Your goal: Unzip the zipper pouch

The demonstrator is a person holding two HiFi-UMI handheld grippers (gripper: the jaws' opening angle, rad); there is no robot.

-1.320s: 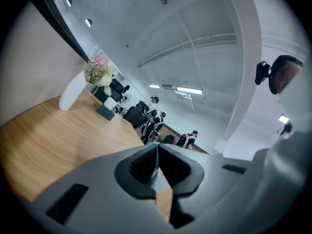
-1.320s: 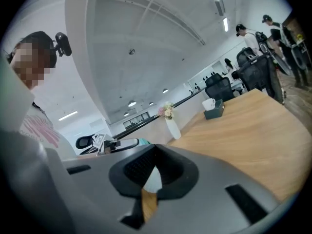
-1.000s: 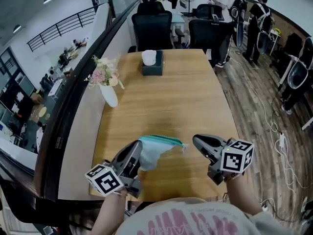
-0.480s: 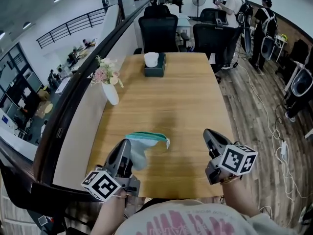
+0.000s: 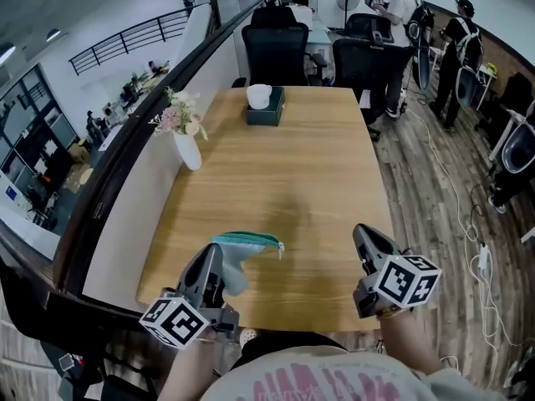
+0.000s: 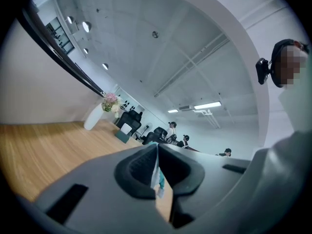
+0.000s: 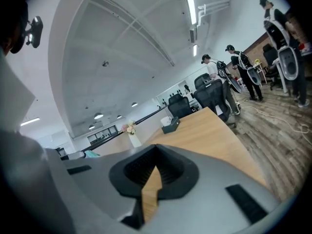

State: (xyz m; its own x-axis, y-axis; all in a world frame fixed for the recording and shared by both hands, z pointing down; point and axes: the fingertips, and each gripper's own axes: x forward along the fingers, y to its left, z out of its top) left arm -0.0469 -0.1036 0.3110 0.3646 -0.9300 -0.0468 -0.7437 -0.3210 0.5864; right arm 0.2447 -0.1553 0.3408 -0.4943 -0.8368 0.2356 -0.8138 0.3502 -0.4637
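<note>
Teal pouch (image 5: 248, 241), pinched in left tool (image 5: 215, 256)

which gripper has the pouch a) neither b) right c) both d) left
D: the pouch has its fabric pinched between the shut jaws of the left gripper, as the left gripper view shows. The right gripper is off to the side, shut on nothing.
</note>
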